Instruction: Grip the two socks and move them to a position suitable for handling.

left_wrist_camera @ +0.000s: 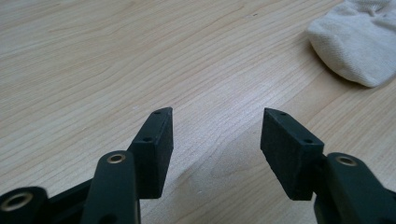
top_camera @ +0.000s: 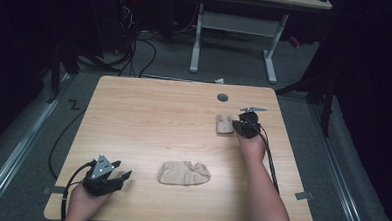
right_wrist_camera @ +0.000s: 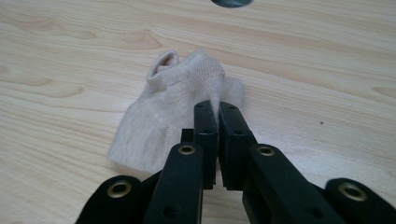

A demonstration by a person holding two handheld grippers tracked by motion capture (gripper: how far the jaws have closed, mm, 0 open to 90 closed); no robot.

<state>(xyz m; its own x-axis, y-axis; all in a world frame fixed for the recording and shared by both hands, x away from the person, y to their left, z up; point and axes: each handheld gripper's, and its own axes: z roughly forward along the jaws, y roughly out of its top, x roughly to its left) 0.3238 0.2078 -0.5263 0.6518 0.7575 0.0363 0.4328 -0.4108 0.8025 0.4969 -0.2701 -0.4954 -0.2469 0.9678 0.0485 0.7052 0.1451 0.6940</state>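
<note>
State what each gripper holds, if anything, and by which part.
The right gripper is shut on the far sock, pinching a fold of fabric at its near edge. The left gripper is open and holds nothing.

Bare bench [top_camera: 148, 118] spreads wide between the left tool [top_camera: 112, 177] and the far sock [top_camera: 225, 125]; only the near sock [top_camera: 183, 173] lies in that stretch, just beside the left tool.

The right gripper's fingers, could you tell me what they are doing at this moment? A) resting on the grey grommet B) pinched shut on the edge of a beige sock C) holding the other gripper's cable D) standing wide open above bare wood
B: in the right gripper view the right gripper has its fingers pressed together on a fold of the far sock, which lies on the table.
</note>
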